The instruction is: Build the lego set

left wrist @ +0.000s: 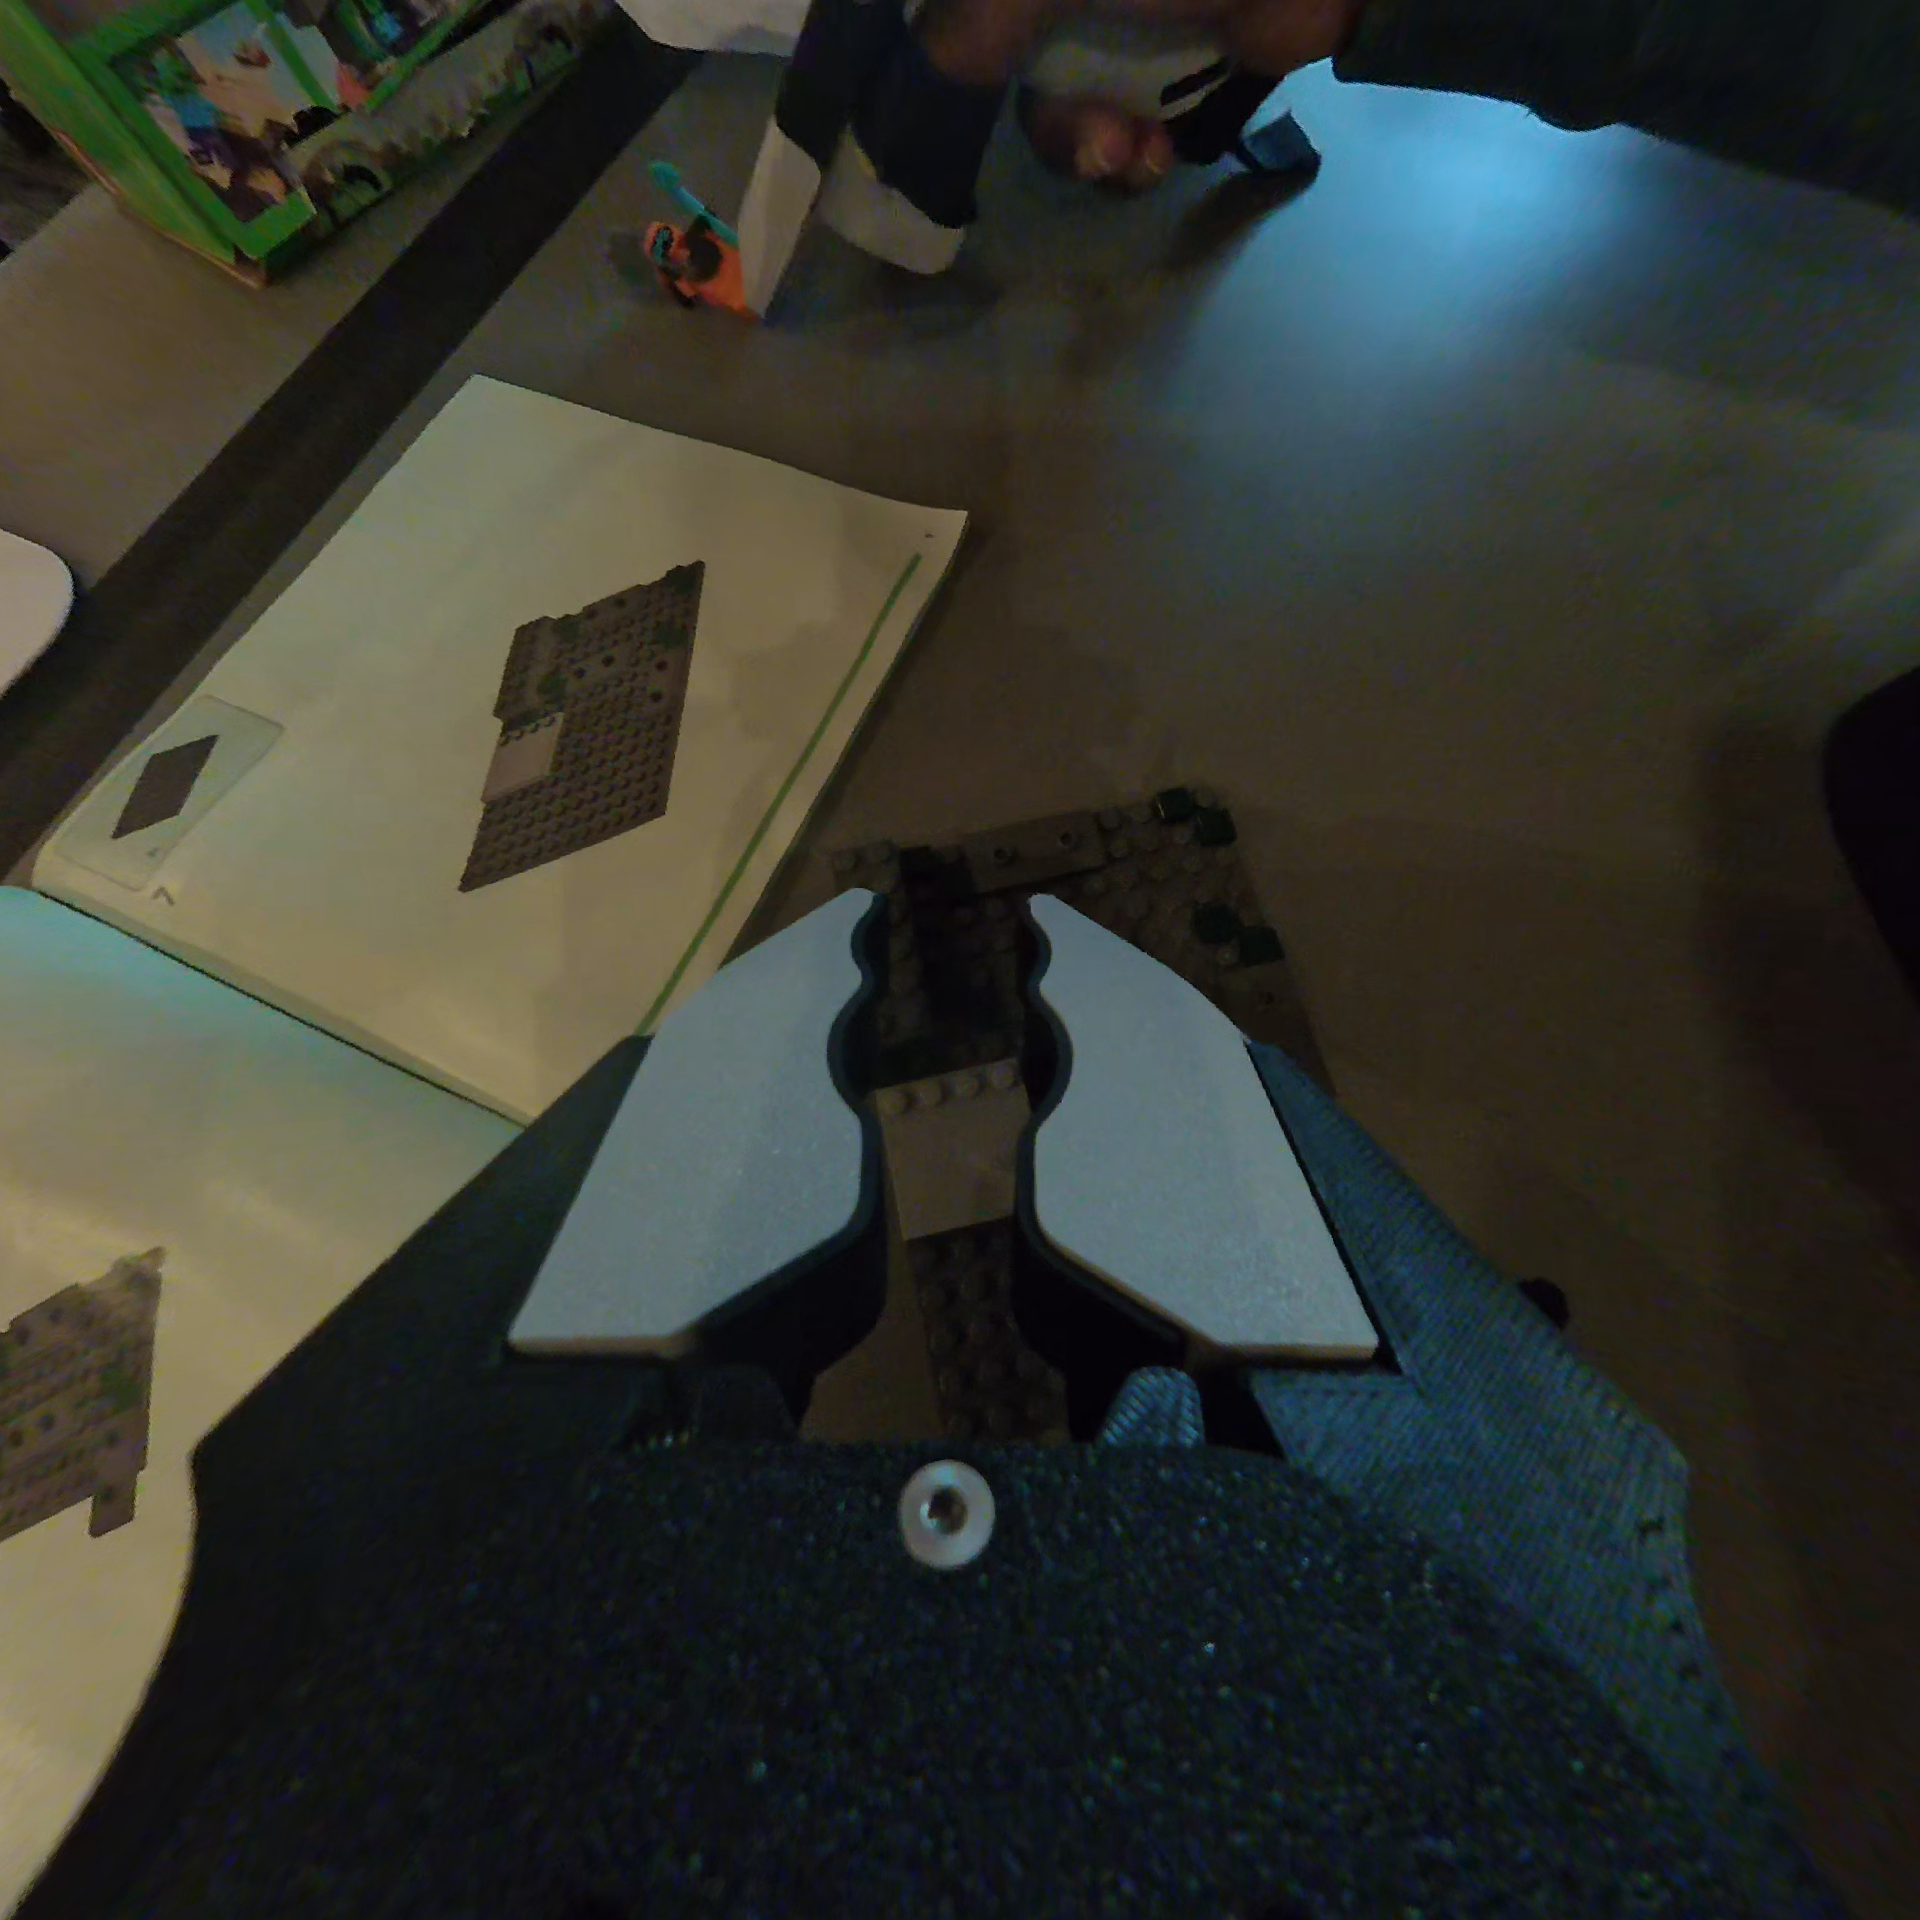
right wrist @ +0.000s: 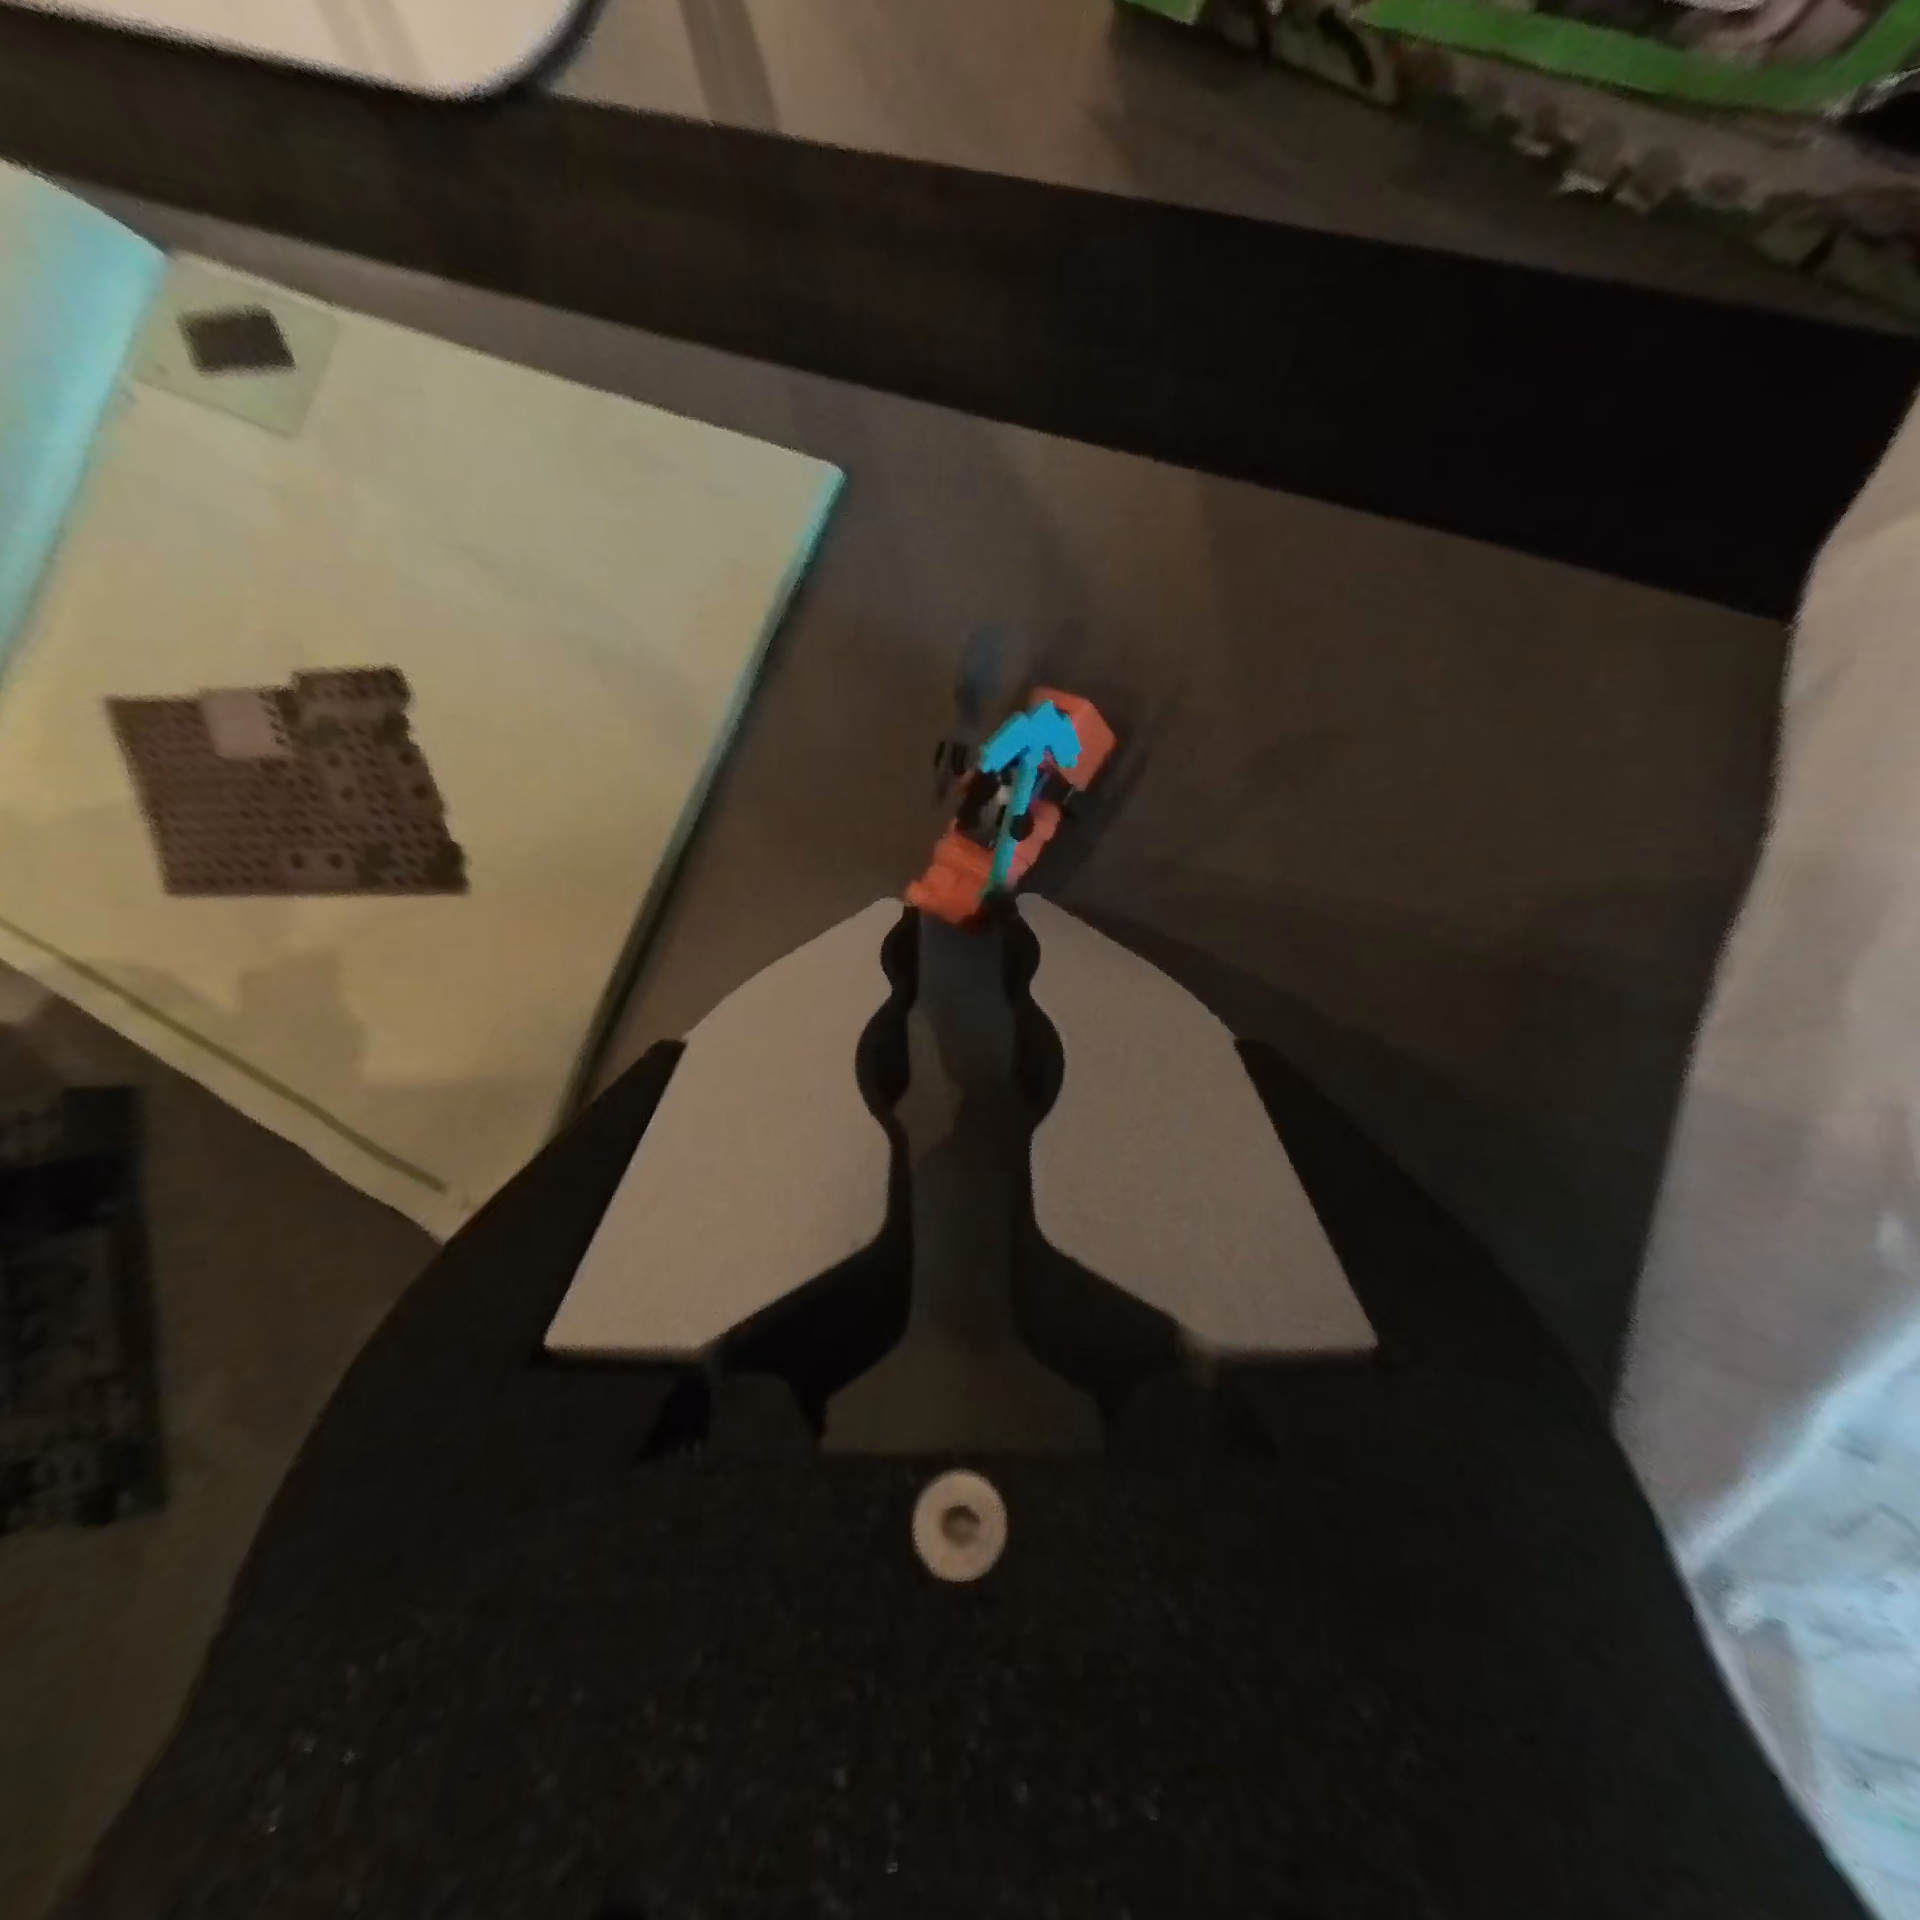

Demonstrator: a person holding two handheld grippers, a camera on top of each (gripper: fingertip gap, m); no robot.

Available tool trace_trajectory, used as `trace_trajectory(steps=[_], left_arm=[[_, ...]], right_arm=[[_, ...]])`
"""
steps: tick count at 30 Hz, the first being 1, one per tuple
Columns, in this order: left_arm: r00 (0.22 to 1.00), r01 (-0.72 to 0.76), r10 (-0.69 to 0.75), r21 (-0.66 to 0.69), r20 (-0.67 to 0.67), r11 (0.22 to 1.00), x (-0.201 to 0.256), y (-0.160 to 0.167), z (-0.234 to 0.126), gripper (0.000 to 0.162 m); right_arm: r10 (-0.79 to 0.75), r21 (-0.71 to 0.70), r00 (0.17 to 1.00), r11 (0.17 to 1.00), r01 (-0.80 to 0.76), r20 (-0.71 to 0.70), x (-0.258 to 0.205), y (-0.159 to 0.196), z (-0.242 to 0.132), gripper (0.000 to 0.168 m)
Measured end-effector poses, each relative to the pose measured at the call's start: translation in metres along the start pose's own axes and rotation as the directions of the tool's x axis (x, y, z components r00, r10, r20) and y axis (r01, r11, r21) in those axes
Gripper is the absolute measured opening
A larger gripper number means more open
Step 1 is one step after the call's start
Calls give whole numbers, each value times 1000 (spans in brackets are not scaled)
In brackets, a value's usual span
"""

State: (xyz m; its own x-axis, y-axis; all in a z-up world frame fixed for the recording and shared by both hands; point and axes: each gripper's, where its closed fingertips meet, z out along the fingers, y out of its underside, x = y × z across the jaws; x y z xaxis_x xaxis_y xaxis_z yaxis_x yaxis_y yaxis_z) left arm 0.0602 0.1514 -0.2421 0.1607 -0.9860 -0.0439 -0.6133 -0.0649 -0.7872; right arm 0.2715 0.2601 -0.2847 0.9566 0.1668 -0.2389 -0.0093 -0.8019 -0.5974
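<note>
Just beyond right gripper (touching?): minifigure

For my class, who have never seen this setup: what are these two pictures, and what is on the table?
A person holds a two-finger claw in each hand; a camera on each looks along its fingers. In the left wrist view, the left claw hangs open over a dark grey studded Lego baseplate, beside an open instruction booklet. The other picture comes from the right claw, open, holding nothing, pointing at a small orange and blue Lego figure lying on the grey table.
</note>
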Motion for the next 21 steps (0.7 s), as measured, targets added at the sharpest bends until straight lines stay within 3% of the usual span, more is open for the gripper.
trace_trajectory(steps=[7,10,13,15,18,21], left_arm=[[1000,-4,4,-1,-1,1000,1,0,0,23],[1000,-5,5,3,4,1000,-1,-1,-2,23],[1000,-3,3,6,9,1000,-3,-1,-3,23],[1000,-4,4,9,16,1000,-5,-2,-5,22],[1000,-5,4,12,26,1000,-7,-3,-8,22],[999,-15,15,8,43,1000,-7,-4,-10,22]], right_arm=[[1,22,999,1000,0,-33,5,-1,-6,20],[-78,64,995,995,83,-64,0,-2,-25,21],[-224,141,975,965,220,7,-35,2,-43,22],[-387,199,920,908,368,61,-69,10,-52,22],[-642,239,763,754,612,71,-107,30,-55,23],[-772,230,631,629,743,73,-122,46,-49,23]])
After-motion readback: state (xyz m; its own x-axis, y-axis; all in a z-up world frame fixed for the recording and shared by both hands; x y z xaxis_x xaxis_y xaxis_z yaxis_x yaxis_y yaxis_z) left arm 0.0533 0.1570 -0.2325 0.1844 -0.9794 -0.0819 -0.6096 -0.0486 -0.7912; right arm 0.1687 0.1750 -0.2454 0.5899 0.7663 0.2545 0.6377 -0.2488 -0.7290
